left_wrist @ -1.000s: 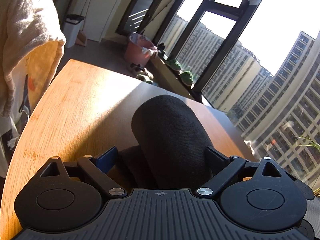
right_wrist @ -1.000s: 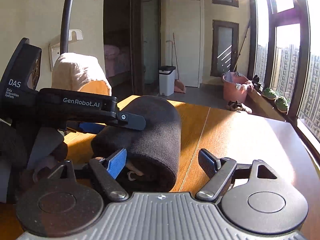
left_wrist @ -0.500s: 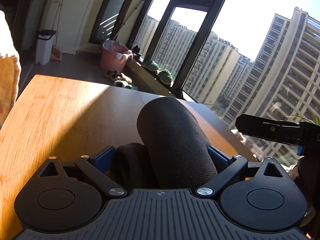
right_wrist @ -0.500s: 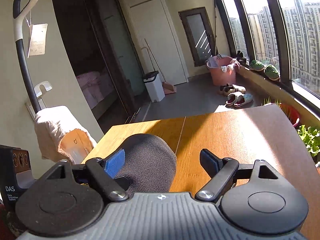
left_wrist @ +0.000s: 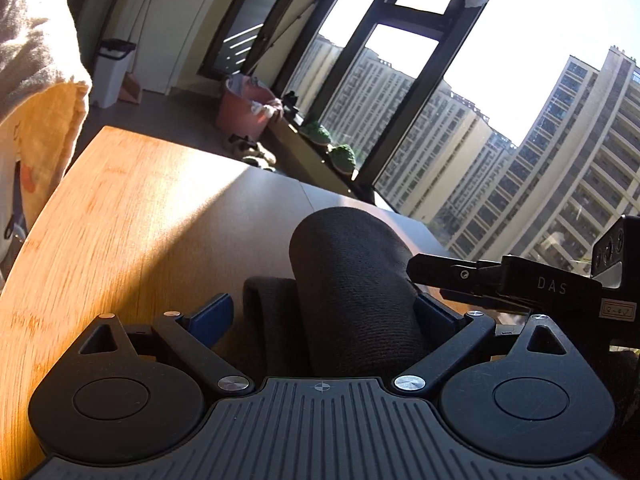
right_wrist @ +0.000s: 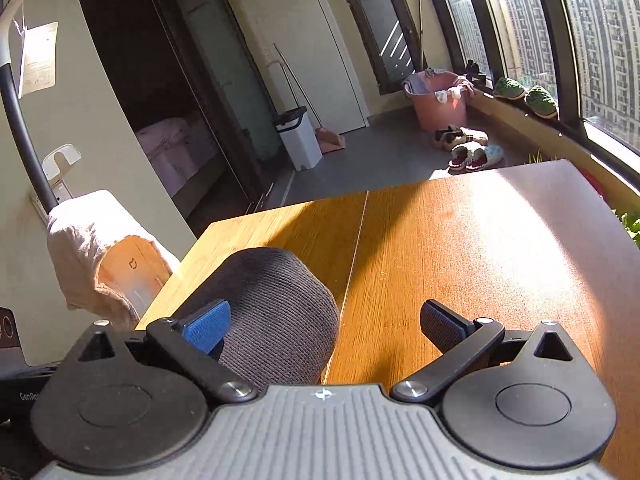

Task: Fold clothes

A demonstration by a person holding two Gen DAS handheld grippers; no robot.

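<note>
Both grippers stand wide. Left gripper [left_wrist: 326, 314]: jaws open, black roll [left_wrist: 352, 292] between them on the desk [left_wrist: 132, 216], low centre. Right gripper [right_wrist: 326, 322]: jaws just opened further, roll [right_wrist: 276, 316] beside left pad [right_wrist: 206, 326], not pinched.

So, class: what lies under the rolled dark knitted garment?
The rolled dark knitted garment rests on the orange wooden table. The tabletop directly beneath it is covered, so anything there cannot be seen.
</note>
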